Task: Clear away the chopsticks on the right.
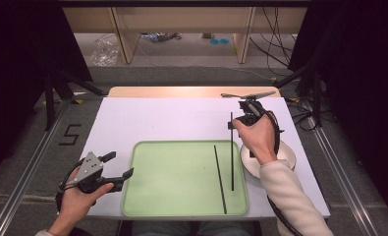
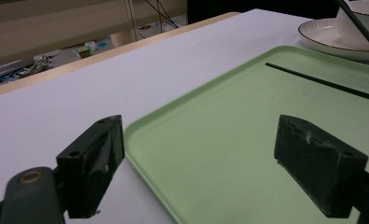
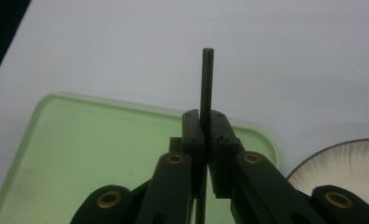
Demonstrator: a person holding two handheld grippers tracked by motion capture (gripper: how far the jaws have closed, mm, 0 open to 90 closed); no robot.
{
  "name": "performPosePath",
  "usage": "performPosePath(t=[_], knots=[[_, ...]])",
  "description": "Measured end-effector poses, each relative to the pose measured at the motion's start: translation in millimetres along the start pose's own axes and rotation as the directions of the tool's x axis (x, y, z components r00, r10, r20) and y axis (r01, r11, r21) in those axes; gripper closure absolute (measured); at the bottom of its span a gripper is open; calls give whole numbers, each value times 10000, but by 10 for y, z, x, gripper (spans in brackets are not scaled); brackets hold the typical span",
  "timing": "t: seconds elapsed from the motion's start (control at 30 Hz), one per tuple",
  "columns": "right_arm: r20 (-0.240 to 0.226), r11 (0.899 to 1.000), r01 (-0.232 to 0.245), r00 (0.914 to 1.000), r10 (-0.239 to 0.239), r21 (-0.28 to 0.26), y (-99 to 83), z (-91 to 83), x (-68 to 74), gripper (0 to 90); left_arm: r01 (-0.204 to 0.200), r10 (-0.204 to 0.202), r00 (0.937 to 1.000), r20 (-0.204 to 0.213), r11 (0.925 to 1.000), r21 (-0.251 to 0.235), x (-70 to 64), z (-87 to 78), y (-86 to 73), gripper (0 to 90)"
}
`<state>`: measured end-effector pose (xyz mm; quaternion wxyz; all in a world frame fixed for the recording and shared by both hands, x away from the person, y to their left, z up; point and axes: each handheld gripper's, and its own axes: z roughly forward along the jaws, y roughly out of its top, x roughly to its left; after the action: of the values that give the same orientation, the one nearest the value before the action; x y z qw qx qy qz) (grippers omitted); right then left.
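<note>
My right hand-held gripper (image 1: 235,124) is clamped on a thin black chopstick (image 1: 232,157), its two black jaws pressed together around the stick near its upper end. In the right gripper view the chopstick (image 3: 207,79) is a slim, dark, matte rod with a blunt tip standing up past the closed jaws. From the high view it hangs almost upright, its lower end over the right part of the tray (image 1: 147,196). That tray is pale green, smooth plastic, rectangular with rounded corners and a low raised rim, and it sits on the white table (image 1: 157,118).

A second chopstick (image 1: 220,178), the same thin black kind, lies flat on the tray just left of the held one, slanting slightly.

To the right of the tray, partly behind my right hand, is a white glazed plate (image 1: 287,152) with a dark rim line.

My left hand-held gripper (image 1: 119,166) rests at the tray's left edge, jaws wide apart and holding nothing; its blocky black pads (image 2: 95,163) look scuffed.
</note>
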<state>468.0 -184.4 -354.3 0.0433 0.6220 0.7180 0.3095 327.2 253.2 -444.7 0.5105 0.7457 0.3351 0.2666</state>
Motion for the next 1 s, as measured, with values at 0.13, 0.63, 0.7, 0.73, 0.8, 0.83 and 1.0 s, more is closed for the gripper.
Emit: performPosePath(t=[0.13,0.63,0.7,0.73,0.8,0.83,1.0], knots=[[275,9989,47,9996,-60,466,-19,109,-13,878,27,-27,10000,-17,10000,-2,0,-2,0,160],[1286,9725,-466,9915,173,2281,-151,509,-96,873,-16,16,10000,-6,10000,18,1,-3,-1,160],[1391,9668,-412,9903,59,2522,-187,572,-118,846,5,-5,10000,-13,10000,11,-1,-5,0,160],[1417,9644,-348,9899,-29,2622,-203,601,-131,839,1,-1,10000,-14,10000,11,0,-6,0,159],[1444,9635,-75,9890,-324,2678,-230,652,-149,829,-1,1,10000,-17,10000,4,2,-7,0,159],[1482,9594,-292,9889,-132,2806,-246,664,-134,823,-24,24,10000,-14,10000,7,4,-8,1,159],[1349,9694,-108,9906,-231,2453,-266,637,-103,770,-39,39,10000,-18,10000,-4,6,-9,2,159]])
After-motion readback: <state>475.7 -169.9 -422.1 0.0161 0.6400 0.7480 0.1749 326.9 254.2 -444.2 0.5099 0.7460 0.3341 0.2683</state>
